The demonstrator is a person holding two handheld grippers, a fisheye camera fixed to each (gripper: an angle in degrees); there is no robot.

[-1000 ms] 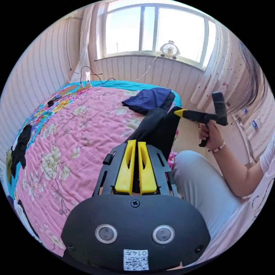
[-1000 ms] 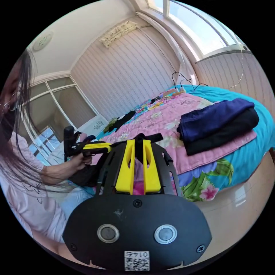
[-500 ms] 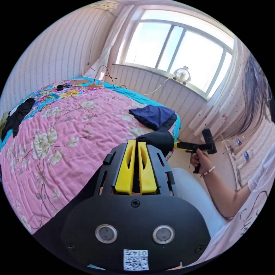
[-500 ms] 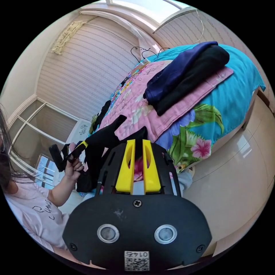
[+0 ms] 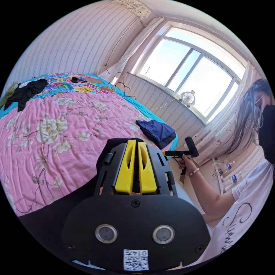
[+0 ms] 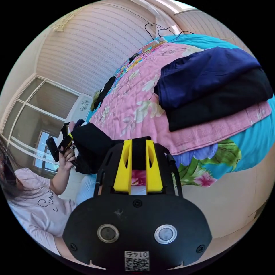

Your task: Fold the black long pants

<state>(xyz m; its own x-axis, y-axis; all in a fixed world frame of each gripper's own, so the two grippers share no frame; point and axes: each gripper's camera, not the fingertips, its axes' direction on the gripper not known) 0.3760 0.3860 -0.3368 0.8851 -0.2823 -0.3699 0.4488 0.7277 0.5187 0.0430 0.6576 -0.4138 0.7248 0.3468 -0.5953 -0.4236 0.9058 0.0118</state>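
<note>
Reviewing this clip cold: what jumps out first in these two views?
The pink floral quilt covering the bed, and a folded navy and black stack near its corner. In front, both yellow-jawed grippers, left gripper and right gripper, pinch the black pants.

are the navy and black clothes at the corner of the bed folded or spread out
Folded: the navy garment lies in a flat, neat-edged stack on the black garment on the pink quilt.

the left gripper (image 5: pixel 136 143) has its yellow jaws nearly together, pinching black cloth. the right gripper (image 6: pixel 138 142) has jaws slightly apart, black cloth between them. in the left gripper view, the person's right hand (image 5: pixel 184 164) grips its handle, forearm extended.
</note>
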